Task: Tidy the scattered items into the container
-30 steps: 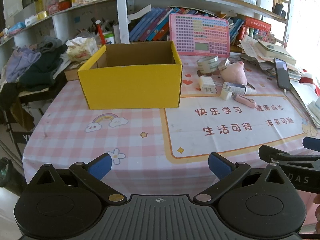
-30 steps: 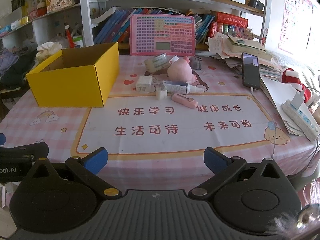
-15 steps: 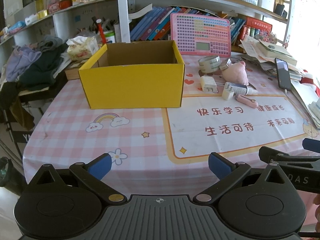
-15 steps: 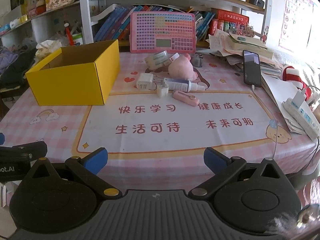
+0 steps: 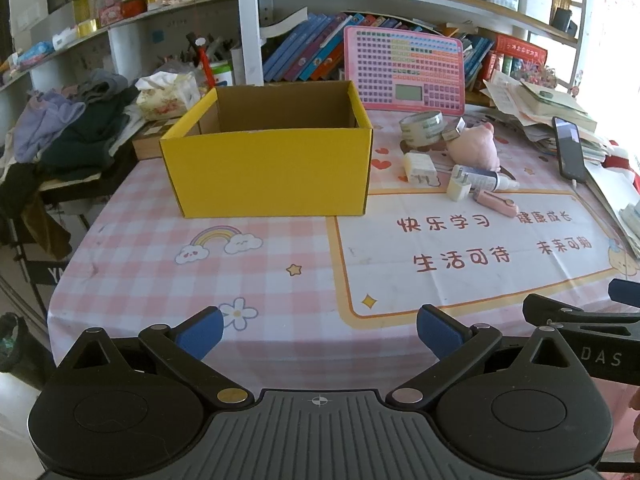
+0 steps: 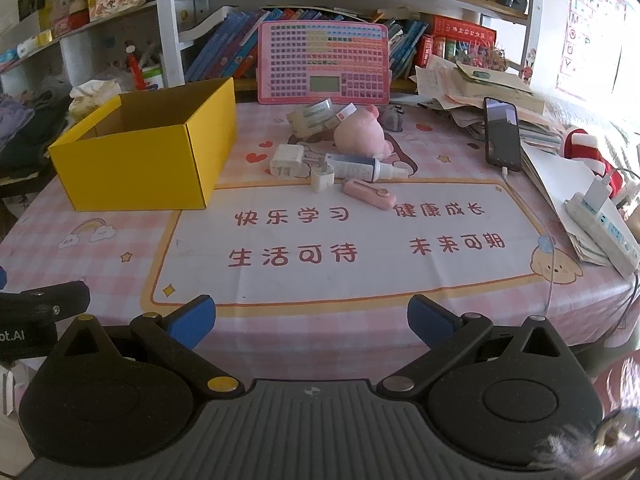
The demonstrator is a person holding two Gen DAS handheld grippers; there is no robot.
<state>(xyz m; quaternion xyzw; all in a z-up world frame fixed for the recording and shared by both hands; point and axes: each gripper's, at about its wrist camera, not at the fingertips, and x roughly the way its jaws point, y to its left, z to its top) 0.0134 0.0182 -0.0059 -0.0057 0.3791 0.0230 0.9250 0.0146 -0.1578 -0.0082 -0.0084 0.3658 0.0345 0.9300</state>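
Note:
An open yellow cardboard box [image 5: 272,168] [image 6: 140,168] stands on the pink checked tablecloth, its visible inside bare. To its right lie a tape roll [image 5: 422,126] [image 6: 310,114], a pink plush pig [image 5: 474,148] [image 6: 360,134], a white charger [image 5: 420,168] [image 6: 285,160], a small white plug [image 5: 459,188] [image 6: 322,179], a spray bottle [image 5: 486,179] [image 6: 360,166] and a pink clip-like item [image 5: 496,203] [image 6: 369,194]. My left gripper [image 5: 318,330] and right gripper [image 6: 312,318] are both open and empty, low at the table's near edge.
A pink keyboard toy [image 5: 404,70] leans on the shelf behind the items. A phone [image 6: 502,132] lies on paper stacks at the right, with a power strip [image 6: 604,220] near the right edge. Clothes [image 5: 72,128] pile up at the left.
Both grippers have drifted slightly forward toward the table; the box and items look a little nearer. Nothing was grasped or moved.

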